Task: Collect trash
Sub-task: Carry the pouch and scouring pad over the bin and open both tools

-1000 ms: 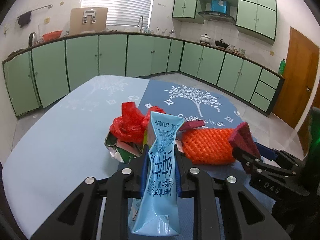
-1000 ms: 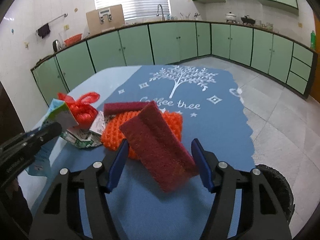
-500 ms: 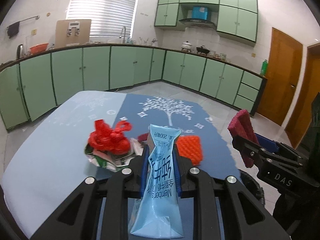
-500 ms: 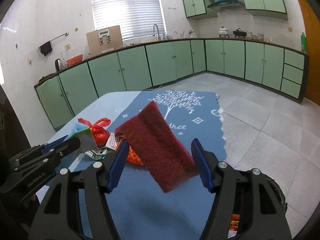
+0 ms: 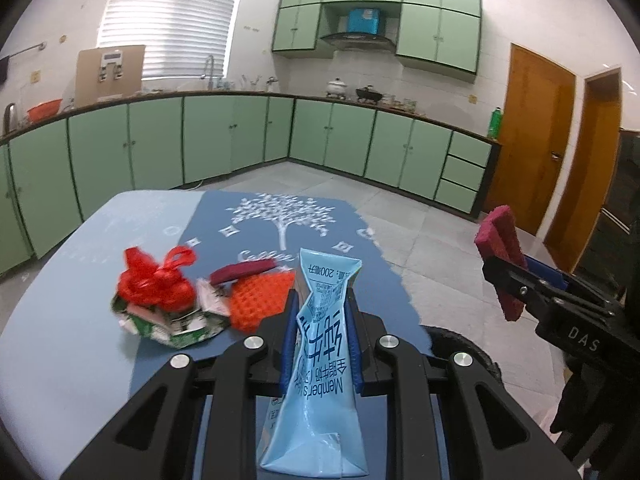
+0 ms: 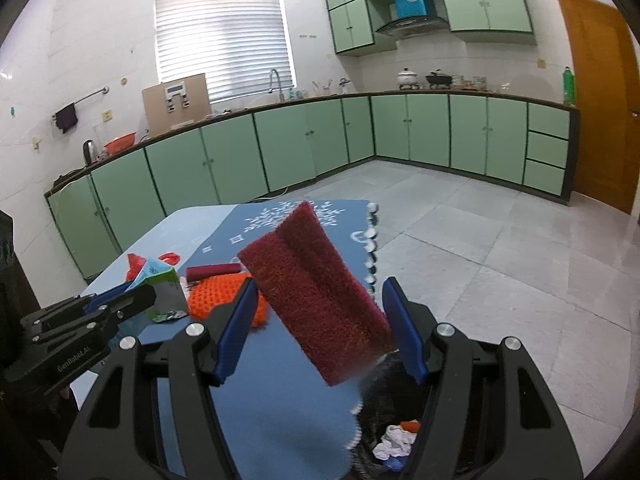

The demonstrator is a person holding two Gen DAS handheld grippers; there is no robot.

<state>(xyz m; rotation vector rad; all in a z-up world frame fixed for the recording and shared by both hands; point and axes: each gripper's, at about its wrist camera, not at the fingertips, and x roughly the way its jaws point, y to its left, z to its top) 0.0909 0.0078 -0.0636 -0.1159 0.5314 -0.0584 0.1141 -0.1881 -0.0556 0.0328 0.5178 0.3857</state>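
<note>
My left gripper (image 5: 322, 304) is shut on a light blue milk carton (image 5: 320, 368) and holds it above the table's near edge. My right gripper (image 6: 320, 308) is shut on a dark red scouring pad (image 6: 316, 292), raised over the table's right edge; it also shows in the left wrist view (image 5: 500, 256). On the table lie a red plastic bag (image 5: 154, 280), a crumpled green and white wrapper (image 5: 176, 324), an orange foam net (image 5: 260, 300) and a second dark red pad (image 5: 244, 272).
A black trash bin (image 6: 396, 436) holding white and orange scraps stands on the floor below the table's right edge; its rim shows in the left wrist view (image 5: 460, 344). The blue tablecloth (image 5: 280, 216) has a white tree print. Green cabinets line the walls.
Both grippers have lifted and pulled back from the trash pile with their items still held. The right gripper has moved right, and the bin now shows beneath it.
</note>
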